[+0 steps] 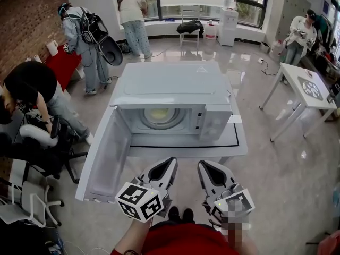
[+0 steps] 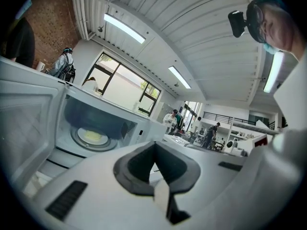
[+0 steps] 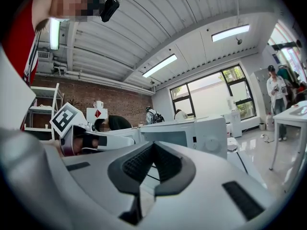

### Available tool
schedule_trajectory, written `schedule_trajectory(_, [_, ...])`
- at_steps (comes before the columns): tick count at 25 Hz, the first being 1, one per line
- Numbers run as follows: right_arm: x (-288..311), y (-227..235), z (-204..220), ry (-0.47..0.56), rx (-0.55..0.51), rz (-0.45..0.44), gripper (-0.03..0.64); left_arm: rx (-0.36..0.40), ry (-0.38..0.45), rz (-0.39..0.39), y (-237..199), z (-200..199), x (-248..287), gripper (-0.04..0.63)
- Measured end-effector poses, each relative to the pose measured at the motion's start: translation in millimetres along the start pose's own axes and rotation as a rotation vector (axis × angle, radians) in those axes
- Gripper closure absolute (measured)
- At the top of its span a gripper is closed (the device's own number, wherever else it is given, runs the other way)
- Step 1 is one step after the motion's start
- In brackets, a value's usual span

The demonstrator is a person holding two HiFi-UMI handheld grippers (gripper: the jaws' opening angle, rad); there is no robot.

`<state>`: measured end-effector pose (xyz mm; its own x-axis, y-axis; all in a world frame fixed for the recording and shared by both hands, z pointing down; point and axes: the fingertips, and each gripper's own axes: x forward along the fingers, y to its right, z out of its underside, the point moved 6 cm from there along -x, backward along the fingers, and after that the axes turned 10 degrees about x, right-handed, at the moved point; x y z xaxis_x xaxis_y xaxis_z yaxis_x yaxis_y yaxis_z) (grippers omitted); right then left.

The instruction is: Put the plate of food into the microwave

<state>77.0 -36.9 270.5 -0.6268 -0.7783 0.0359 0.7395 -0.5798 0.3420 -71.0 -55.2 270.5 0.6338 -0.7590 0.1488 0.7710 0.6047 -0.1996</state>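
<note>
The white microwave [image 1: 170, 97] stands on a white table [image 1: 241, 145], its door [image 1: 103, 155] swung wide open to the left. The plate of yellowish food [image 1: 159, 115] rests on the turntable inside; the left gripper view shows that plate [image 2: 92, 136] too. My left gripper [image 1: 169, 163] and right gripper [image 1: 207, 166] hang side by side near my body, in front of the table's near edge. Both are shut with nothing between their jaws. In the left gripper view the left gripper [image 2: 155, 145] points up toward the cavity. The right gripper [image 3: 153, 145] faces the microwave's control panel [image 3: 206, 138].
The open door juts out past the table's left front corner. An office chair [image 1: 40, 142] and a seated person are at the left. A second white table [image 1: 308, 89] stands at the right. Several people stand at the back by the windows, near a water dispenser [image 1: 229, 17].
</note>
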Motion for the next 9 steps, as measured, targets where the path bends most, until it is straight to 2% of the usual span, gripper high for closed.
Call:
schedule_trajectory(4, [1.3,1.0,1.5,-0.011,-0.007,0.004,0.603,-0.031,-0.002,-0.003,-2.6,3.7,0.0,0.588])
schedule_trajectory(9, [5.9,-0.3,4.1,0.000,0.002,-0.012,0.603,-0.034,-0.011,-0.028,-12.0,7.3,-0.7,0.588])
